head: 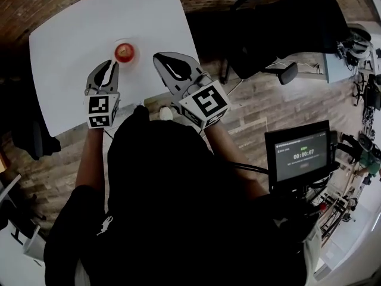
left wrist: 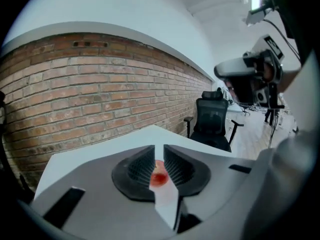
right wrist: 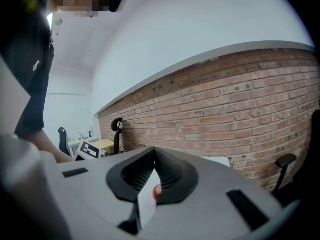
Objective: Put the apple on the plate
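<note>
A red apple (head: 124, 52) sits on a small white plate (head: 135, 55) near the middle of the white table (head: 65, 34). My left gripper (head: 114, 63) hangs just in front of and left of the apple. Its jaws stand almost together with nothing between them. Through their thin slit the left gripper view shows the apple (left wrist: 159, 177) farther off on the table. My right gripper (head: 156, 56) is to the right of the plate, jaws together and empty. In the right gripper view the apple (right wrist: 157, 190) peeks out below the tips.
A brick wall (left wrist: 75, 94) runs behind the table. A black office chair (head: 268, 28) stands to the right of the table on the wooden floor. A monitor showing a timer (head: 300, 154) is at the lower right, with cluttered equipment beyond it.
</note>
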Demonstrator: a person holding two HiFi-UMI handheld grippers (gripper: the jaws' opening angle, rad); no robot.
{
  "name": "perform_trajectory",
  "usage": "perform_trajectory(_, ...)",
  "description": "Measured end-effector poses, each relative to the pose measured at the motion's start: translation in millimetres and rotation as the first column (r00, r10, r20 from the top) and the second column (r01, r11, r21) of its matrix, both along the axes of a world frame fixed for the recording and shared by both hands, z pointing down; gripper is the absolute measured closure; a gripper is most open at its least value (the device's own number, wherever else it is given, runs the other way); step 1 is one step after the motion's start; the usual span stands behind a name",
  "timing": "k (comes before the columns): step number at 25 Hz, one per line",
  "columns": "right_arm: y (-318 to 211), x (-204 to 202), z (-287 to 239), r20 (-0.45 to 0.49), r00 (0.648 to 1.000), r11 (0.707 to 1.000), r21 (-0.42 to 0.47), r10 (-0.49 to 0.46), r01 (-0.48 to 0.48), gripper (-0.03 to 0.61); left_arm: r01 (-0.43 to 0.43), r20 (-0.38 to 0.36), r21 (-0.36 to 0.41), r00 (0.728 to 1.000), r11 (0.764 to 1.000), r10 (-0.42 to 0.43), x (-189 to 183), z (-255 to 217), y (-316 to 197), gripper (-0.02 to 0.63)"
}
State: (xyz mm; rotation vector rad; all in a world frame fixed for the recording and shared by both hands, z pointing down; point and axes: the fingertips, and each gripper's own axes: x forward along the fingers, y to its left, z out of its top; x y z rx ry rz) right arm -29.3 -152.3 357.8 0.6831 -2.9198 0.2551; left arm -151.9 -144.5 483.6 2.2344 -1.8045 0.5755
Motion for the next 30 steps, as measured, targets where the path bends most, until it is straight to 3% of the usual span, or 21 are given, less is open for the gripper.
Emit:
perform_trajectory(4,7.7,1.0,-0.3,0.009,1.000,0.999,0.013,-0.029,0.029,0.575,0.042,-0.030,0.052,0.999,0.998,-0.040,2.3,-29.5,16.6,0.606)
perform_trajectory(11,16.2,-2.5,-3.4,0.016,0.997,0.996,0.042,-0.079,0.078,0.575,0.086,-0.037,0.125,0.996,0.988,-0.082,3.1,-73.1,51.6,0.606)
perform_trajectory(23,17.7,-3.8,-5.0,0.013,0.996,0.994,0.057,-0.090,0.089,0.575,0.089,-0.092,0.121,0.993,0.989,-0.078,6.3,-71.8,61.8,0.606)
perform_trajectory(30,15.2,-7.4,-3.3,0.000,0.997,0.995,0.052,-0.083,0.083,0.575,0.068,-0.050,0.127,0.997,0.990,-0.062,3.6,-72.2,56.5,0.606)
